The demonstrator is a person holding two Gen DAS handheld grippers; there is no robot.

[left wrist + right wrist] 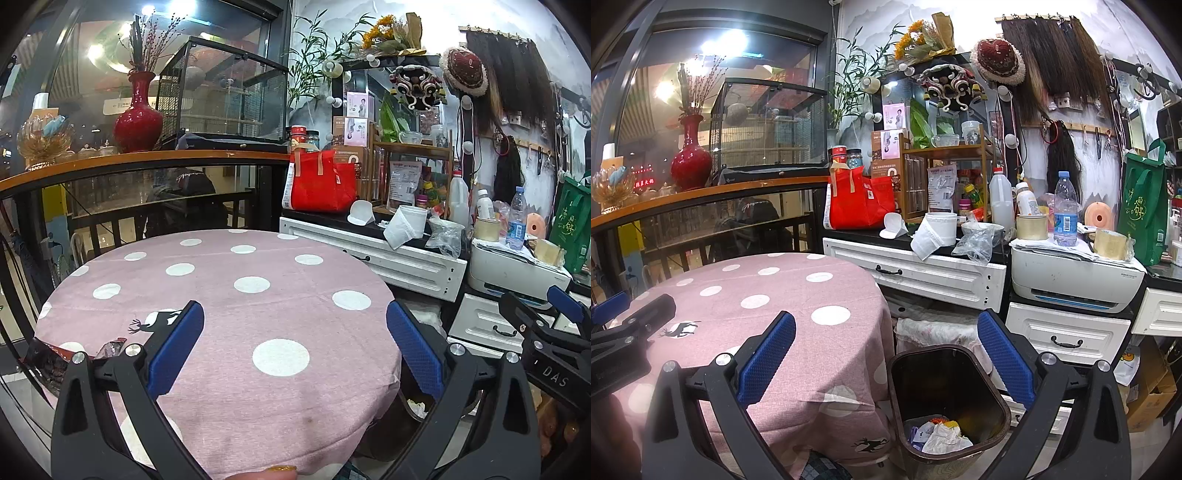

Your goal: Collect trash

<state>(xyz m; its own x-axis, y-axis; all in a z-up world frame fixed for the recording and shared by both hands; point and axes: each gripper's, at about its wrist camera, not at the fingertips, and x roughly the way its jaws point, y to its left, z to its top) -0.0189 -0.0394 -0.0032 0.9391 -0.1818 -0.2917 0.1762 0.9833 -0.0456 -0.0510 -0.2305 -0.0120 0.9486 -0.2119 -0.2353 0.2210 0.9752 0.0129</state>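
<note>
The left gripper (pixel 295 350) is held over the round worktop (pixel 229 306), which is covered by a pink cloth with white dots; its blue-padded fingers are spread wide with nothing between them. A dark red wrapper (pixel 110 349), possibly a crumpled snack packet, is seen at the worktop's left edge, partly hidden behind the left finger. The right gripper (pixel 886 354) is likewise spread apart and empty, held above a dark trash bin (pixel 947 402) standing on the floor just beside the worktop. Crumpled paper and scraps (pixel 938 435) are seen lying at the bin's bottom.
</note>
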